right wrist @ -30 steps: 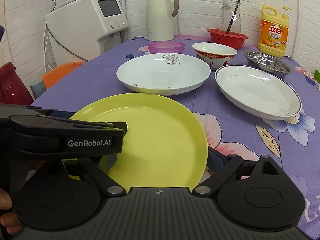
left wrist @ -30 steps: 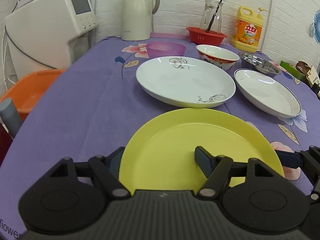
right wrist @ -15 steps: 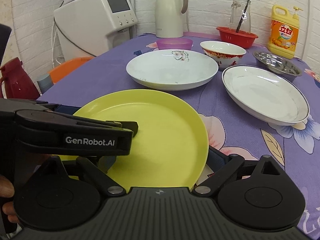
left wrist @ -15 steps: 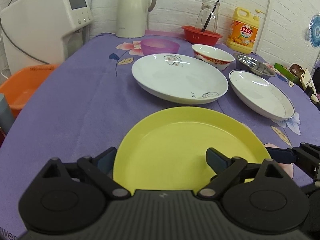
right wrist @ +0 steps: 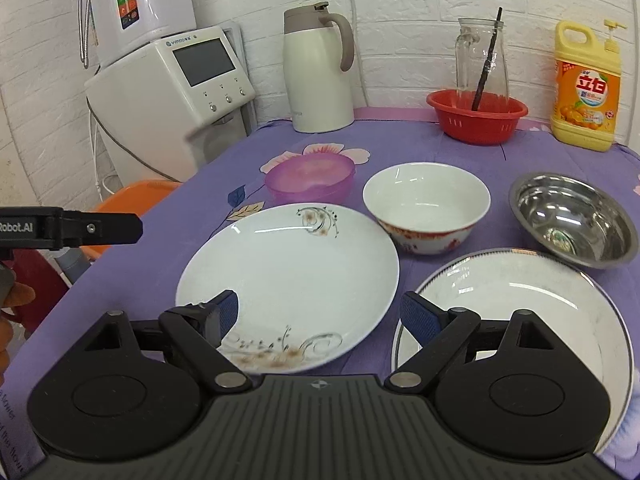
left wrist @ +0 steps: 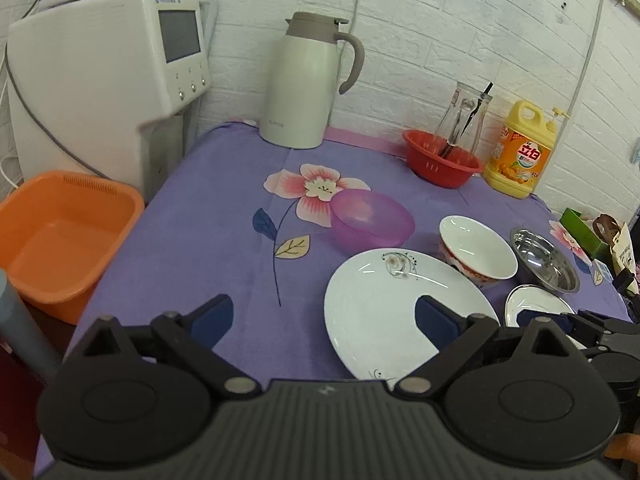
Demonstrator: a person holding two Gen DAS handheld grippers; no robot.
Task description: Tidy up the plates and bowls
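A large white plate with a swirl pattern [right wrist: 292,276] [left wrist: 384,312] lies on the purple tablecloth. To its right is a white plate with a dark rim [right wrist: 516,308] [left wrist: 536,304]. Behind them stand a purple plastic bowl [right wrist: 310,178] [left wrist: 372,222], a white bowl with red pattern [right wrist: 426,206] [left wrist: 476,250] and a steel bowl [right wrist: 574,220] [left wrist: 544,260]. My left gripper [left wrist: 324,318] is open and empty above the cloth at the large plate's left edge. My right gripper [right wrist: 320,318] is open and empty over the large plate's near rim. The yellow plate is out of view.
At the back stand a cream thermos jug [left wrist: 304,80], a red basket [right wrist: 476,114] holding a glass carafe, and a yellow detergent bottle [right wrist: 586,88]. A white water dispenser [left wrist: 100,80] and an orange tub [left wrist: 60,236] sit left of the table.
Both grippers have risen and moved forward off the yellow plate, which has dropped out of view. They now look down on the white plates and bowls.
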